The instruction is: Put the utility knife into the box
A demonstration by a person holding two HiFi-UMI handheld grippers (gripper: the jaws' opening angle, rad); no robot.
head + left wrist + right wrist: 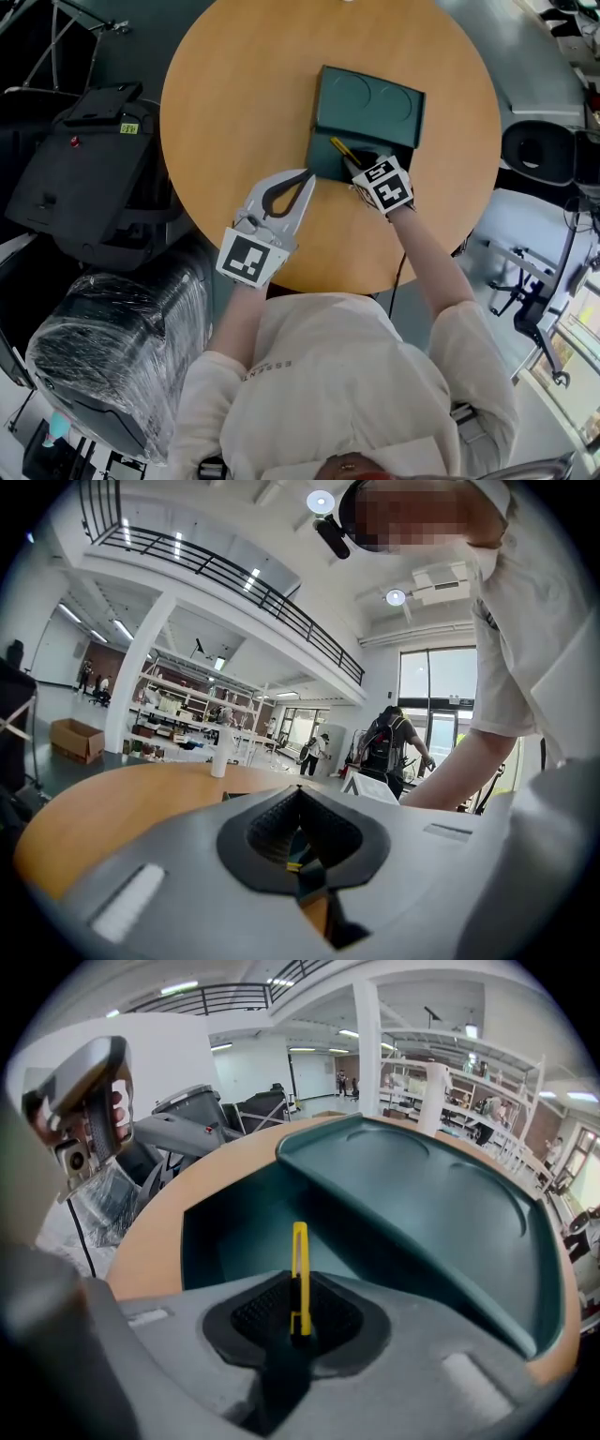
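The right tool (359, 171) pinches the utility knife (340, 148) over the open box (370, 105), seemingly to drop it in, while the left tool (307, 180) rests closed and empty nearby.

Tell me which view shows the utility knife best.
Right gripper view: the utility knife sits centred in the right gripper, above the box. Head view shows it small; left gripper view, not clearly.

box (370, 112) on table (234, 84) | utility knife (342, 150) over box | left gripper (307, 178) left
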